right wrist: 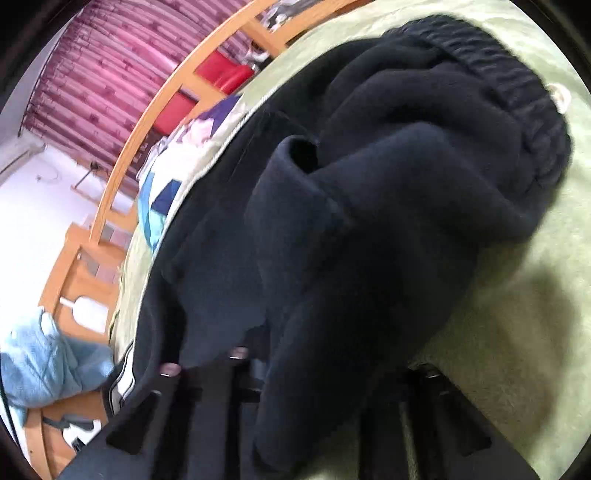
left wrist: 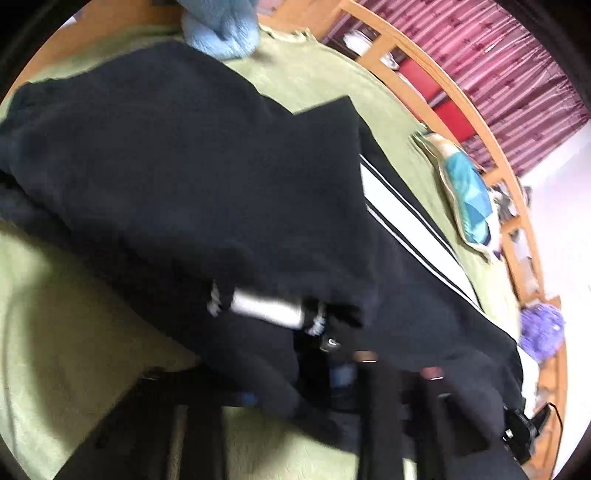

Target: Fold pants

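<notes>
Black pants (left wrist: 192, 177) with a white side stripe (left wrist: 406, 229) lie partly lifted over a green bed cover (left wrist: 55, 325). In the left wrist view my left gripper (left wrist: 295, 398) sits at the bottom of the frame with black cloth draped over and between its fingers; it looks shut on the pants. In the right wrist view the pants (right wrist: 369, 221) hang bunched, ribbed waistband (right wrist: 517, 92) at the top right. My right gripper (right wrist: 306, 387) is shut on a fold of this cloth. Fingertips are mostly hidden by fabric.
A wooden bed rail (left wrist: 461, 103) runs along the far edge, with a maroon striped curtain (left wrist: 498, 62) behind. A light blue cloth (left wrist: 221, 29) lies at the bed's top. A blue patterned pillow (left wrist: 465, 192) and a purple item (left wrist: 543, 332) lie near the rail.
</notes>
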Demonstrator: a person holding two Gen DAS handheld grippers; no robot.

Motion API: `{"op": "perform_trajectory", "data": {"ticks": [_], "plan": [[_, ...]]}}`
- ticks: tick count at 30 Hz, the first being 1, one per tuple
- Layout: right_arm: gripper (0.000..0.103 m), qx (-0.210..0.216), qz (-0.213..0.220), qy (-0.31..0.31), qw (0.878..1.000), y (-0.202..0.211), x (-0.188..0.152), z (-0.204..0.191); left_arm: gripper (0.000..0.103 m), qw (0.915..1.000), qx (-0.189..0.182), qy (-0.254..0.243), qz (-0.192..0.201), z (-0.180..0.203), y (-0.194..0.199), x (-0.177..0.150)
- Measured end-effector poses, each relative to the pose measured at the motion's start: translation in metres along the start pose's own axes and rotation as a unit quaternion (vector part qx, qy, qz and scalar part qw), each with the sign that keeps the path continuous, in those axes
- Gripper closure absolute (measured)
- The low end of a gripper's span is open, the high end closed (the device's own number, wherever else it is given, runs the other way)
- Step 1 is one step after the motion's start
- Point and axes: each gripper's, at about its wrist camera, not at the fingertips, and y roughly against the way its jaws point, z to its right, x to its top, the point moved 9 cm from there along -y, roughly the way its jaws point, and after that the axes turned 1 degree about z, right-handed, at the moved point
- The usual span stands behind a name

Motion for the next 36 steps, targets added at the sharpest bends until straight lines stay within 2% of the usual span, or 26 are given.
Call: {"op": "perform_trajectory", "data": {"ticks": [5, 8, 10, 14, 17, 19, 20, 21, 22, 23, 25, 26, 27, 28, 29, 33, 36], "plan": [[0.092, -0.007, 0.016, 0.017, 1.0, 0.039, -0.006, -0.001, 0.09, 0.9991, 0.003, -0.042, 0.007, 0.009, 0.032, -0.017], [0.092, -0.019, 0.016, 0.035, 0.999, 0.073, -0.014, 0.007, 0.09, 0.9986, -0.003, -0.052, -0.008, 0.013, 0.053, -0.041], [0.092, -0.026, 0.026, 0.048, 0.998, 0.104, -0.018, 0.02, 0.09, 0.9975, -0.009, -0.065, -0.025, 0.02, 0.064, -0.067], [0.092, -0.048, 0.034, 0.039, 0.997, 0.173, -0.022, 0.067, 0.09, 0.9921, -0.027, -0.106, -0.062, 0.044, 0.088, -0.147], [0.092, -0.083, 0.036, 0.034, 0.995, 0.223, -0.024, 0.111, 0.09, 0.9861, -0.044, -0.134, -0.088, 0.061, 0.104, -0.209], [0.091, -0.107, 0.033, 0.033, 0.993, 0.249, -0.026, 0.137, 0.09, 0.983, -0.045, -0.151, -0.094, 0.064, 0.11, -0.237], [0.088, -0.12, 0.023, 0.037, 0.992, 0.257, -0.03, 0.149, 0.089, 0.982, -0.035, -0.16, -0.094, 0.063, 0.112, -0.247], [0.081, -0.128, 0.015, 0.039, 0.991, 0.262, -0.031, 0.155, 0.085, 0.9808, -0.025, -0.166, -0.1, 0.061, 0.114, -0.253], [0.078, -0.146, 0.0, 0.038, 0.989, 0.266, -0.039, 0.166, 0.076, 0.9793, -0.018, -0.169, -0.11, 0.058, 0.115, -0.257], [0.075, -0.153, -0.009, 0.041, 0.987, 0.268, -0.044, 0.173, 0.073, 0.9769, -0.012, -0.175, -0.122, 0.056, 0.117, -0.261], [0.068, -0.167, -0.016, 0.056, 0.984, 0.272, -0.057, 0.178, 0.069, 0.9751, -0.006, -0.186, -0.121, 0.055, 0.13, -0.263], [0.056, -0.186, -0.006, 0.072, 0.98, 0.28, -0.066, 0.175, 0.067, 0.9743, -0.009, -0.194, -0.114, 0.055, 0.14, -0.262], [0.05, -0.196, 0.001, 0.081, 0.977, 0.287, -0.068, 0.175, 0.057, 0.9732, -0.012, -0.203, -0.106, 0.053, 0.152, -0.263], [0.05, -0.212, 0.015, 0.1, 0.972, 0.297, -0.075, 0.169, 0.046, 0.9726, -0.013, -0.211, -0.097, 0.054, 0.161, -0.261], [0.05, -0.219, 0.021, 0.111, 0.969, 0.307, -0.081, 0.166, 0.042, 0.972, -0.014, -0.22, -0.081, 0.054, 0.172, -0.259], [0.05, -0.207, 0.045, 0.13, 0.969, 0.338, -0.094, 0.154, 0.039, 0.9621, 0.0, -0.271, -0.026, 0.07, 0.192, -0.246], [0.05, -0.181, 0.058, 0.132, 0.973, 0.341, -0.104, 0.127, 0.038, 0.955, 0.01, -0.296, -0.002, 0.084, 0.191, -0.227]]}}
